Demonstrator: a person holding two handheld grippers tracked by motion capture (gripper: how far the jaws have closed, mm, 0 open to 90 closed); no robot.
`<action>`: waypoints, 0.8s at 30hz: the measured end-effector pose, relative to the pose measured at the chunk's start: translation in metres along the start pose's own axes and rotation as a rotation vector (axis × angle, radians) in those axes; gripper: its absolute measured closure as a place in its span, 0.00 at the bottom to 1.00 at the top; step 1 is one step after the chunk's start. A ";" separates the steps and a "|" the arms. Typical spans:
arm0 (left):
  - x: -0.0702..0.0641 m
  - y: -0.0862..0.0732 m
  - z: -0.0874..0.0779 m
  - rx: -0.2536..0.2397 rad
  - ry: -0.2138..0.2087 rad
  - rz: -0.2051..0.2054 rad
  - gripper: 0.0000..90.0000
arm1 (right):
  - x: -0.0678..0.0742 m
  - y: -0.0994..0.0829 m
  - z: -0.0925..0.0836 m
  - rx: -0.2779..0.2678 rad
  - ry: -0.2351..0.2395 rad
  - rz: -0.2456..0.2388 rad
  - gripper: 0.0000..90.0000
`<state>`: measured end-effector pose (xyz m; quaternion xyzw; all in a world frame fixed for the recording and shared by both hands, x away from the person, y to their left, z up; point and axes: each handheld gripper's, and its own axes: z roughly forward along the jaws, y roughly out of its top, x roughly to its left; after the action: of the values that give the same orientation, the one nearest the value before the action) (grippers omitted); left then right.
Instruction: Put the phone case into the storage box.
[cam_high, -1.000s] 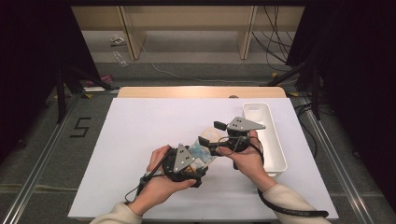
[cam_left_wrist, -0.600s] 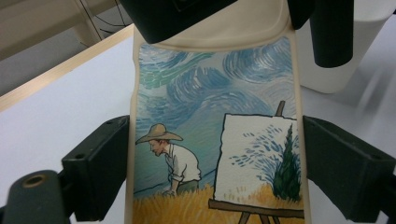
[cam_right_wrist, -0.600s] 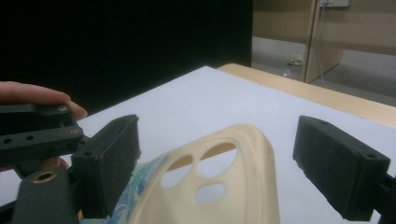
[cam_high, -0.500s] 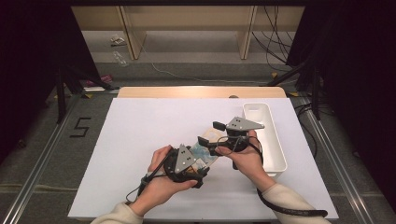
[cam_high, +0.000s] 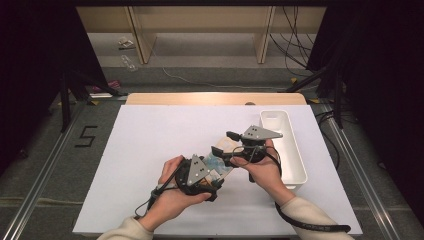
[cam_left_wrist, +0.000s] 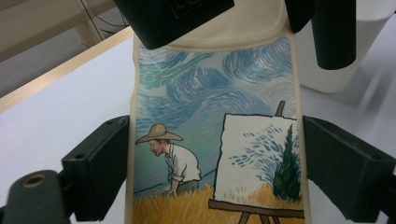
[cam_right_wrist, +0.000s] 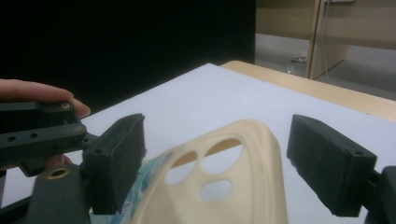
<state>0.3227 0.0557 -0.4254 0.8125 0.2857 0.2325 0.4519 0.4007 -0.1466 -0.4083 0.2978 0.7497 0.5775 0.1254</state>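
A cream phone case with a painted picture of a man in a straw hat and an easel is held just above the white table. My left gripper is shut on its two long edges. The case's far end, with camera holes, curls up between the jaws of my right gripper. Those jaws have just been closing; they stand apart, the right pad clear of the case. In the high view the left gripper and right gripper meet at the case, mid-table.
A white oblong tray lies along the table's right side, just behind my right hand. A wooden strip borders the far edge. Cables trail from both grippers toward the front edge. Dark floor and shelving lie beyond.
The right gripper's jaws have drawn slightly closer around the case's far end. Both hands and the case stay where they were.
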 end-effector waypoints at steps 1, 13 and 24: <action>0.000 0.000 0.000 0.002 0.002 0.000 0.13 | 0.000 0.000 0.000 0.003 0.002 0.009 0.25; 0.000 -0.001 0.001 0.003 0.007 0.008 0.13 | -0.001 -0.003 0.001 0.023 0.005 0.070 0.34; -0.001 -0.002 0.003 0.006 0.008 0.004 0.13 | -0.002 -0.004 0.002 0.033 0.012 0.120 0.53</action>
<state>0.3232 0.0542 -0.4291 0.8134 0.2867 0.2356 0.4480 0.4020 -0.1469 -0.4130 0.3407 0.7408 0.5732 0.0810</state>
